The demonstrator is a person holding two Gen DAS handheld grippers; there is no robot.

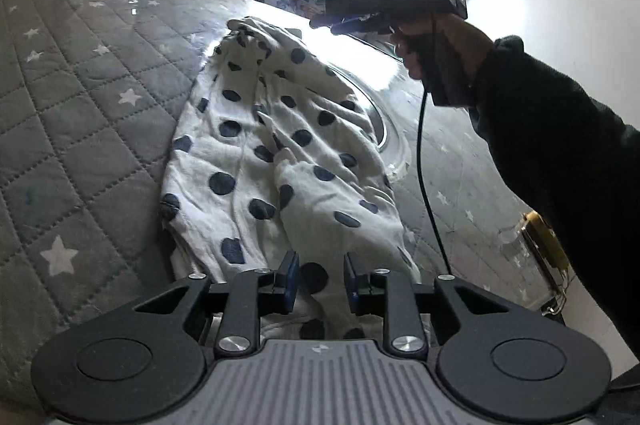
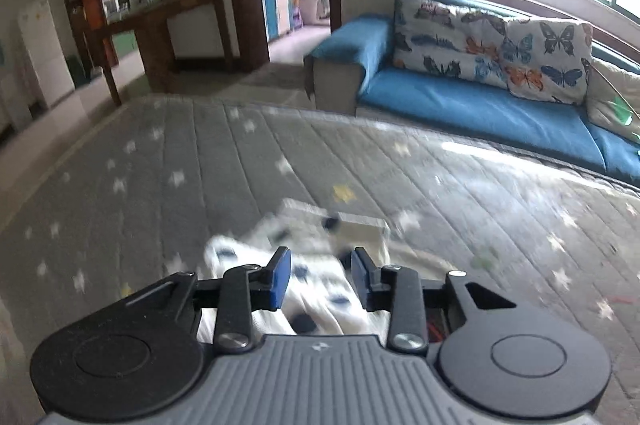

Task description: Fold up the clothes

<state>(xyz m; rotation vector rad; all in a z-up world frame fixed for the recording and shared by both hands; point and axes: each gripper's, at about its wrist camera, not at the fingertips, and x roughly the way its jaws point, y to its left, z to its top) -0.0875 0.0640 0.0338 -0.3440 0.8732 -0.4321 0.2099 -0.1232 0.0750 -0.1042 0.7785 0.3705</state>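
Note:
A white garment with dark blue polka dots (image 1: 276,161) lies crumpled lengthwise on a grey quilted star-pattern cover (image 1: 80,113). My left gripper (image 1: 320,283) is open just above the garment's near end, nothing between its blue pads. My right gripper (image 1: 344,23) is seen from the side in the left wrist view, held in the air above the garment's far end. In the right wrist view, which is blurred, the right gripper (image 2: 320,275) is open and empty above the garment (image 2: 316,289).
A blue sofa (image 2: 460,97) with butterfly cushions (image 2: 492,45) stands beyond the cover's far edge. A glass jar with a gold lid (image 1: 536,257) stands at the right. The right gripper's black cable (image 1: 424,177) hangs down beside the garment. A wooden table (image 2: 160,21) and a doorway lie far left.

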